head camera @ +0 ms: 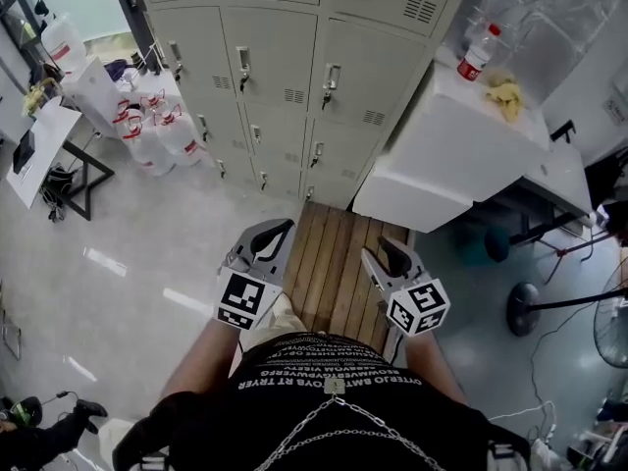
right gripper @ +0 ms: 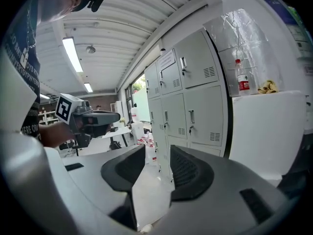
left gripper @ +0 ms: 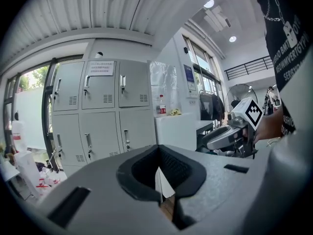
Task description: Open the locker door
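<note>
I held my left grey claw (head camera: 275, 232) pinched shut on nothing, my right grey claw (head camera: 392, 253) part open, empty. Grey metal lockers (head camera: 275, 57), doors closed, stood upper centre; one red-labelled clear bottle (head camera: 478, 55) upper right.

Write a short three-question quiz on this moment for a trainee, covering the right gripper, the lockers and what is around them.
1. True or false: the right gripper is clamped on a locker handle.
2. Which of these stands on the white cabinet beside the lockers? A) a kettle B) a bottle with a red label C) a toolbox
3. What lies on the floor directly in front of the lockers?

Key
1. False: its jaws are apart with nothing between them, and it is held short of the lockers.
2. B
3. A wooden slatted platform.
</note>
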The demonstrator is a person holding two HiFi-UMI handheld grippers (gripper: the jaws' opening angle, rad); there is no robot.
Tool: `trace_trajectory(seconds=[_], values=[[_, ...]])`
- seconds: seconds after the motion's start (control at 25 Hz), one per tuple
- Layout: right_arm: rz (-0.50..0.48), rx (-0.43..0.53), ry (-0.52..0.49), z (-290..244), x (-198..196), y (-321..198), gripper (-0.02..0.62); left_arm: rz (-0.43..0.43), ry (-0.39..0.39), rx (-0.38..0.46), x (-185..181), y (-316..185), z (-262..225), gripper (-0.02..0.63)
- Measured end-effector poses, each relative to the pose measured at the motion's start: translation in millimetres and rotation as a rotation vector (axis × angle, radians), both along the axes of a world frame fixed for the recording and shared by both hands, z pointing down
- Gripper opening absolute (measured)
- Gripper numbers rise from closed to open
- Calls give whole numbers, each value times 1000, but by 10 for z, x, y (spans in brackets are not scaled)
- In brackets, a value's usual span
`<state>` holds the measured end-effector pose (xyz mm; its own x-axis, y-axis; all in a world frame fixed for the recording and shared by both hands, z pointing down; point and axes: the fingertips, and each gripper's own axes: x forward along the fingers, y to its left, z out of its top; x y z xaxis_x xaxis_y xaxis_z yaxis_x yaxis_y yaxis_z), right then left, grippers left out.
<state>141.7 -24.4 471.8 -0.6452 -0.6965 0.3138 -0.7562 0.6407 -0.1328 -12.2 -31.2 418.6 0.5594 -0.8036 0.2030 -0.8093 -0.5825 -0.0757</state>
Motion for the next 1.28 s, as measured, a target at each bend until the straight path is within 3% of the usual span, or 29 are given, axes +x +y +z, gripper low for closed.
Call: trace_trajectory(seconds=[0.28, 0.8, 1.28], values=[[17, -6, -7, -87, -226, -552, 154, -1, 17, -14, -262, -537, -5, 0], [-36, 32, 3, -220, -1146, -1305, 155, -32, 40, -6, -1090, -1201, -21, 0], [27, 10, 15, -98, -1084, -1650, 160, 19, 51, -26, -1054, -1570, 146, 0]])
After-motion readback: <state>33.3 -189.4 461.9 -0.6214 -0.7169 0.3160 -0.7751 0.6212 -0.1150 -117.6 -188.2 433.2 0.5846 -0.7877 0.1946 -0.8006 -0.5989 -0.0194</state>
